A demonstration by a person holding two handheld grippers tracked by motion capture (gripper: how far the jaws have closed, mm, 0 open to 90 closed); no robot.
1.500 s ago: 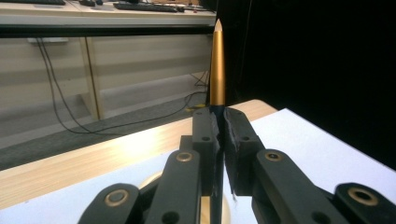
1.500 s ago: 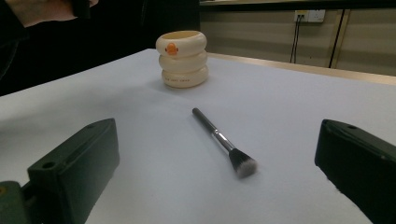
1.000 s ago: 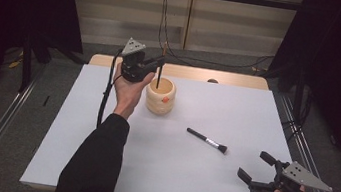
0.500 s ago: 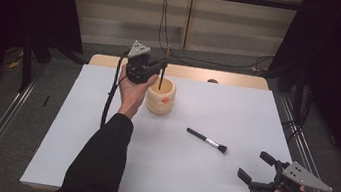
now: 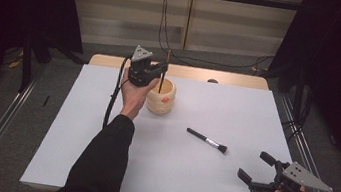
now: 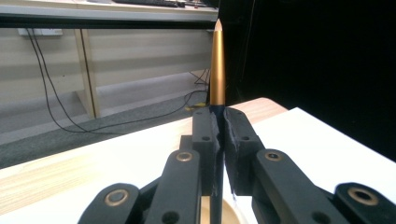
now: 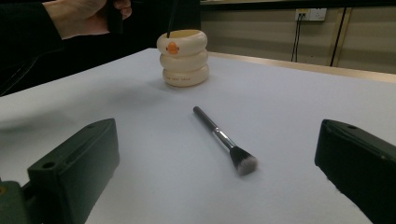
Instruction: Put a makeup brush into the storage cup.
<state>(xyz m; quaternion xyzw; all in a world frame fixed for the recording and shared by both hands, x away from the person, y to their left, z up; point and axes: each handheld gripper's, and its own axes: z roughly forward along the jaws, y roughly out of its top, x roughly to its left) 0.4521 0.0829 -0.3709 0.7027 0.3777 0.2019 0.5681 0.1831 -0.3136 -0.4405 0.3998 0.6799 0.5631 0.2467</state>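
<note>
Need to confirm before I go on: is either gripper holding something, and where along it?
The left gripper is shut on a gold-tipped brush, gripping its dark handle mid-length, above the cream cup. The right gripper is open, holding nothing.

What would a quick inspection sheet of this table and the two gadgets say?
Surface: white table top, wooden strip at far edge.
Job's things: cream ringed cup; slim gold-tipped brush upright, lower end in cup; makeup brush lying flat.
Clutter: nothing seen.
Grippers: left gripper shut on slim brush above cup; right gripper open, near table's front corner, holding nothing.
Cables: wall cables; left gripper's black cable hangs.
Surroundings: dark curtains, grey floor.
</note>
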